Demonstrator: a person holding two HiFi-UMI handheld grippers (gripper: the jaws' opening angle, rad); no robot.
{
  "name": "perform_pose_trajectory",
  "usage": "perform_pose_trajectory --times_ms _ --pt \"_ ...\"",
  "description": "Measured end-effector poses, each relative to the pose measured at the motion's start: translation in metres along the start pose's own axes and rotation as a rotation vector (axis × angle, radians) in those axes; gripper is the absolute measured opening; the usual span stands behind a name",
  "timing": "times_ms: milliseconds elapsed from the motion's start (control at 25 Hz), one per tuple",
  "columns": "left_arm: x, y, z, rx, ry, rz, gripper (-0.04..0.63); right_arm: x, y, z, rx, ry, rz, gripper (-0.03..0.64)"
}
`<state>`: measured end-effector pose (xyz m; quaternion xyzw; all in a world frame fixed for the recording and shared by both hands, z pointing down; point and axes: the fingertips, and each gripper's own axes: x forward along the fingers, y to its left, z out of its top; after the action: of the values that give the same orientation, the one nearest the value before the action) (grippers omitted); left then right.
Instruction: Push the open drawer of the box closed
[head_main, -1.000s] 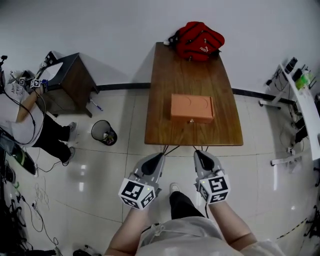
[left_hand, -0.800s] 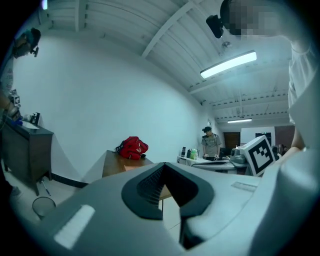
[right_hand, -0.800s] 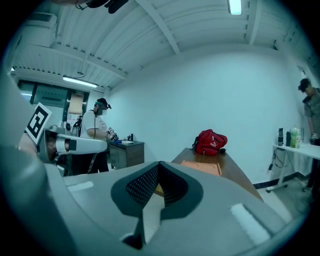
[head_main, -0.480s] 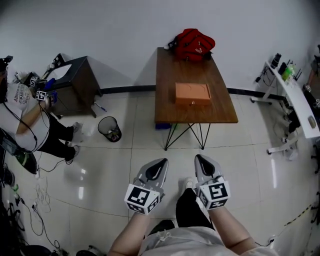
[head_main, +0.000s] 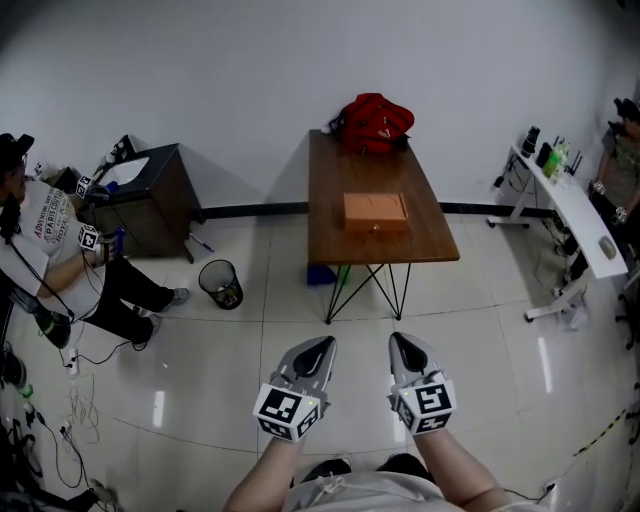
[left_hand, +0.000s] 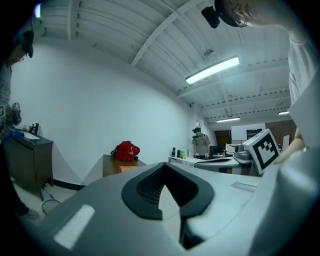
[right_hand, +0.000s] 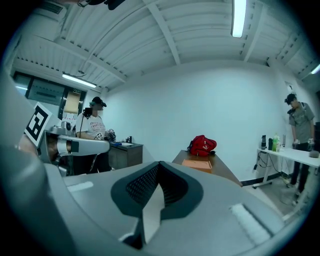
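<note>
An orange box (head_main: 375, 211) lies on the brown wooden table (head_main: 330, 240) far ahead of me, its front with a small knob turned my way. At this distance I cannot tell how far the drawer stands out. Both grippers hang low over the tiled floor, well short of the table. The left gripper (head_main: 322, 344) and the right gripper (head_main: 400, 341) are side by side, each shut with nothing in it. The left gripper view shows the box (left_hand: 131, 168) small beyond its jaws. In the right gripper view the box (right_hand: 196, 163) sits on the table in front of a red bag (right_hand: 202, 145).
The red bag (head_main: 372, 123) lies at the table's far end by the wall. A black bin (head_main: 221, 284) and a dark cabinet (head_main: 150, 195) stand to the left, near a seated person (head_main: 60, 250). A white desk (head_main: 565, 205) and a standing person (head_main: 620, 160) are at the right.
I have backed away from the table: it and the box now sit farther off and smaller. Both grippers have stayed shut and side by side.
</note>
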<state>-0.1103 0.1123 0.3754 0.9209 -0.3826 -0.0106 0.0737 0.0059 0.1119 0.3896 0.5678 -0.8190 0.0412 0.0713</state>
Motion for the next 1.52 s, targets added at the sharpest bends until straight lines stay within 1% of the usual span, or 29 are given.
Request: perform_pose_trajectory --times_ms 160,360,520,680,880,1080,1280,1520 --pt "0.001 -0.023 0.006 0.006 -0.01 -0.006 0.006 -0.024 -0.009 0.001 0.014 -0.007 0.003 0.006" --pt "0.005 -0.048 0.007 0.0 -0.033 0.024 0.006 -0.047 -0.018 -0.002 0.007 -0.004 0.058 0.006" --pt "0.009 -0.067 0.005 -0.006 -0.028 0.036 0.006 -0.062 -0.031 0.001 -0.001 -0.013 0.077 0.006" --pt "0.017 -0.081 0.01 0.024 -0.068 0.041 0.006 -0.069 -0.046 -0.003 0.013 -0.018 0.084 0.006" --pt "0.028 -0.101 0.009 0.044 -0.062 0.034 0.006 -0.08 -0.062 -0.01 0.005 -0.011 0.088 0.006" --pt "0.032 -0.112 0.009 0.034 -0.064 0.034 0.006 -0.088 -0.074 -0.008 -0.008 -0.022 0.074 0.006" --pt "0.032 -0.12 0.003 0.017 -0.056 0.038 0.006 -0.095 -0.074 -0.003 -0.017 -0.038 0.084 0.006" --pt "0.031 -0.128 0.001 0.029 -0.045 0.034 0.006 -0.102 -0.071 -0.001 -0.021 -0.048 0.098 0.006"
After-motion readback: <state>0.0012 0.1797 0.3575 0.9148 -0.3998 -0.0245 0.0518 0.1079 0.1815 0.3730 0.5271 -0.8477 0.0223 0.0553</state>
